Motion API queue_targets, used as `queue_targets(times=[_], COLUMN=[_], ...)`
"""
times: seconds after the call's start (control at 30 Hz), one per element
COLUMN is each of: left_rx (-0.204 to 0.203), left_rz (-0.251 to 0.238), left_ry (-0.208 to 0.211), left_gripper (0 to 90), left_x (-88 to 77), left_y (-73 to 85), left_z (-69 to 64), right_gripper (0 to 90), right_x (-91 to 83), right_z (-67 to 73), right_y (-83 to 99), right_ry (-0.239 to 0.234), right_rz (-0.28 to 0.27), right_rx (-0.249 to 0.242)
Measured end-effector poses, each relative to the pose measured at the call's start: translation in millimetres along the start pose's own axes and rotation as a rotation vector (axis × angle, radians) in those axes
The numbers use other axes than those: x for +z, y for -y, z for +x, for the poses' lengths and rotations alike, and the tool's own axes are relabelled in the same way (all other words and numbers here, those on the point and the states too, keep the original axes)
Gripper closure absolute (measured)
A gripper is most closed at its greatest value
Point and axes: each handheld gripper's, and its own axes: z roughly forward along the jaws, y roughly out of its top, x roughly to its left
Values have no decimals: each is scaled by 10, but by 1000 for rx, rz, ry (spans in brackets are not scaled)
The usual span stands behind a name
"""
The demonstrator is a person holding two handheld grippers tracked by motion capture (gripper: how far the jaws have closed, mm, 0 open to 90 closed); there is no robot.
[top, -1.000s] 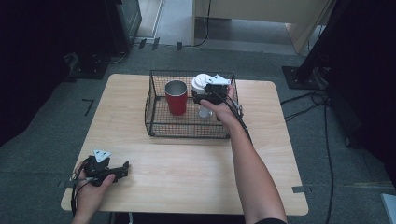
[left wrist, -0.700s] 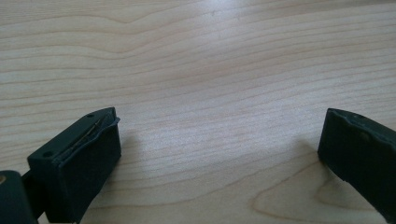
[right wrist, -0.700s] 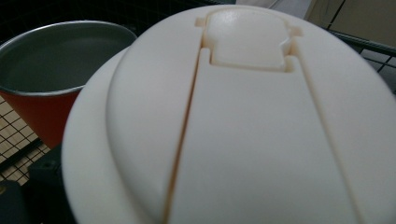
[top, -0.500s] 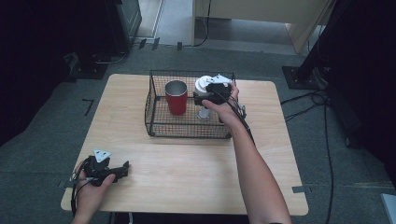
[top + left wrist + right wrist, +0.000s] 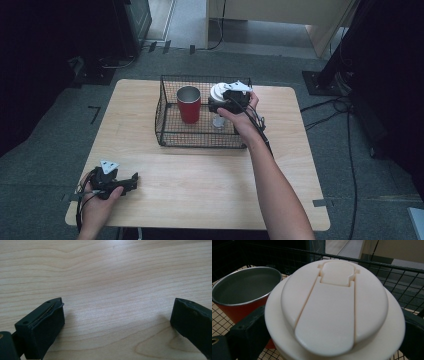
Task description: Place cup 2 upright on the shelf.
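My right gripper [image 5: 225, 102]: jaws just opening around the white-lidded cup [image 5: 334, 307] in the basket [image 5: 165, 122]; cup delivered. Left gripper [image 5: 116, 181]: jaws apart, empty, near the table [image 5: 200, 180] edge.

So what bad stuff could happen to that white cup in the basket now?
The right gripper has just been opening around the white-lidded cup, whose wide lid sits between the jaws. Pulling away could catch the lid rim and tip the cup. The red cup stands right beside it, so a tipping cup or a sideways jaw might knock it. The wire basket wall is close behind, and the gripper could snag the mesh while lifting out.
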Motion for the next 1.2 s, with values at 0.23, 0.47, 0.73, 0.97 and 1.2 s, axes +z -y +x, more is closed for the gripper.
queue_targets(times=[0.23,0.47,0.73,0.97,1.2], left_rx=[0,0,0,0,0], left_rz=[0,0,0,0,-1], left_ry=[0,0,0,0,0], left_gripper=[0,0,0,0,0], left_x=[0,0,0,0,0], left_y=[0,0,0,0,0], left_z=[0,0,0,0,0], right_gripper=[13,14,16,17,19], right_x=[-107,-191,-274,-333,-389], right_z=[67,114,133,152,161], right_y=[1,9,16,44,49], right_ry=[10,43,80,100,100], right_rz=[-16,-8,-22,-35,-56], right_rx=[20,57,56,43,29])
